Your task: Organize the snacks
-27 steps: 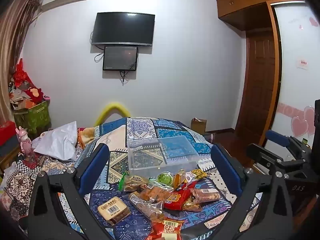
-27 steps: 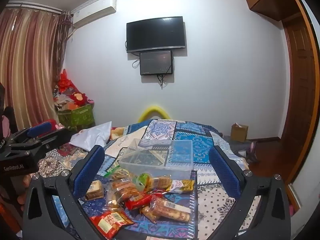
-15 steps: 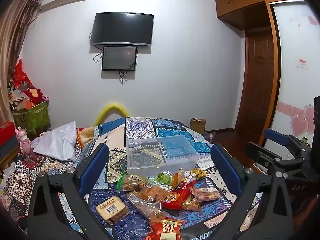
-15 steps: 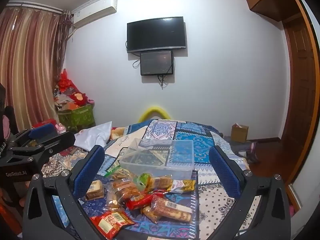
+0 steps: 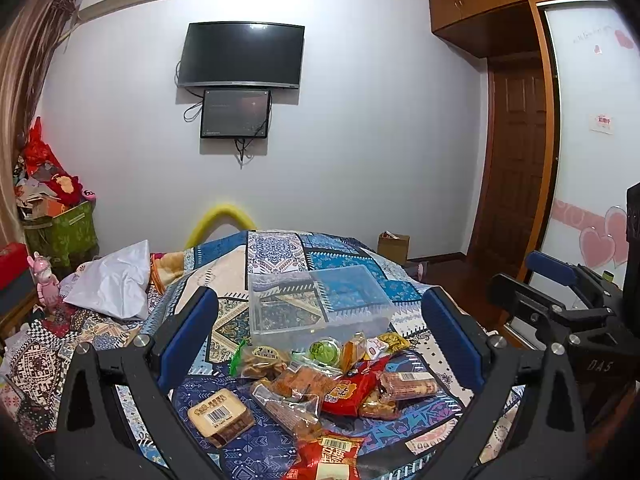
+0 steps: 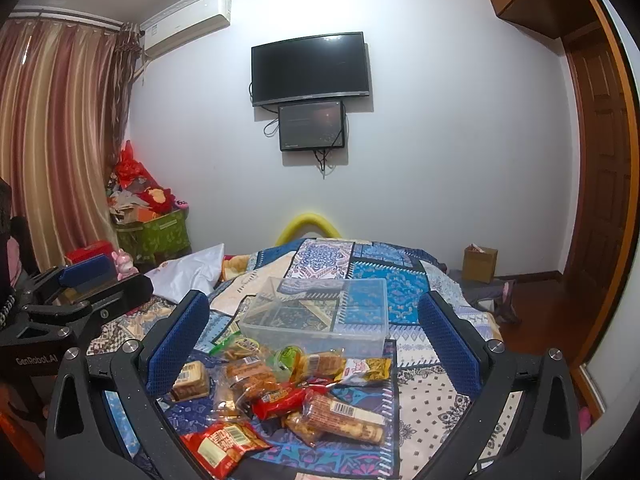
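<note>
A pile of wrapped snacks [image 5: 312,384] lies on the patterned blue cloth, also in the right wrist view [image 6: 280,384]. Behind it stands an empty clear plastic box [image 5: 316,304], shown too in the right wrist view [image 6: 320,312]. My left gripper [image 5: 320,340] is open and empty, held above the pile. My right gripper [image 6: 312,340] is open and empty, also above the pile. A tan boxed snack [image 5: 220,416] lies at the left. A red packet [image 6: 224,444] lies nearest me.
The cloth covers a bed or table [image 5: 280,252]. A white bag [image 5: 112,280] lies at the left. A green bin of clutter [image 5: 60,232] stands by the wall. A cardboard box [image 6: 480,264] sits on the floor at the right.
Both views have shifted only slightly; the grippers stay open and nothing on the cloth has moved.
</note>
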### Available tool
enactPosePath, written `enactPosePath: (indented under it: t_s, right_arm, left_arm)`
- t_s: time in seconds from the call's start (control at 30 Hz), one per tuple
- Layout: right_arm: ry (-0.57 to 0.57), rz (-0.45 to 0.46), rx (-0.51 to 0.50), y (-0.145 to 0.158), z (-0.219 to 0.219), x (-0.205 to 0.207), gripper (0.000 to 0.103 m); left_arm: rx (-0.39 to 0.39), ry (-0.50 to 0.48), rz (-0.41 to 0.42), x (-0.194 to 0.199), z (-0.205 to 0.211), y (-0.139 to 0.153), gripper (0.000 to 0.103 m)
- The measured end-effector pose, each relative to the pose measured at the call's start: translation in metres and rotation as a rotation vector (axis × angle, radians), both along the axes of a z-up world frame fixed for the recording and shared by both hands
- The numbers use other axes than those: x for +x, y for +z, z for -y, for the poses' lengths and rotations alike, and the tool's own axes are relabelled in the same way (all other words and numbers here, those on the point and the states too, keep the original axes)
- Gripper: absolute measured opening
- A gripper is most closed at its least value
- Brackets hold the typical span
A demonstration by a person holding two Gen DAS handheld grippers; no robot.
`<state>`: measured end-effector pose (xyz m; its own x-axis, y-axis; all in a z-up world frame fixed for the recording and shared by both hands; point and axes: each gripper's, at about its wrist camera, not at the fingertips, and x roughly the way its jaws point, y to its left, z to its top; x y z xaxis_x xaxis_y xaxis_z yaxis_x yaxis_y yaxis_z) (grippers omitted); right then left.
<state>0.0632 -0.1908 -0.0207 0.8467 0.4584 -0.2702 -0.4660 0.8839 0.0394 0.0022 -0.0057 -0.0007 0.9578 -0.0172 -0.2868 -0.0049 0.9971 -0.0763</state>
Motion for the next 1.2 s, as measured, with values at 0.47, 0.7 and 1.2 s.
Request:
enactPosePath:
  t_s: [0.47, 0.7, 1.2]
  right_arm:
    - [-0.002, -0.013, 0.001, -0.0012, 0.0006, 0.0014, 0.103]
    - [-0.002, -0.014, 0.004, -0.0010, 0.0004, 0.0018, 0.103]
    - [0.000, -0.020, 0.006, -0.0030, 0.0023, 0.0029, 0.103]
  left_arm:
    - [0.002, -0.002, 0.004, 0.0014, -0.0023, -0.0029, 0.103]
    - [0.009, -0.001, 0.007, 0.0011, -0.0005, -0.0044, 0.103]
    - [0.013, -0.009, 0.007, 0.0017, 0.0036, -0.0041, 0.103]
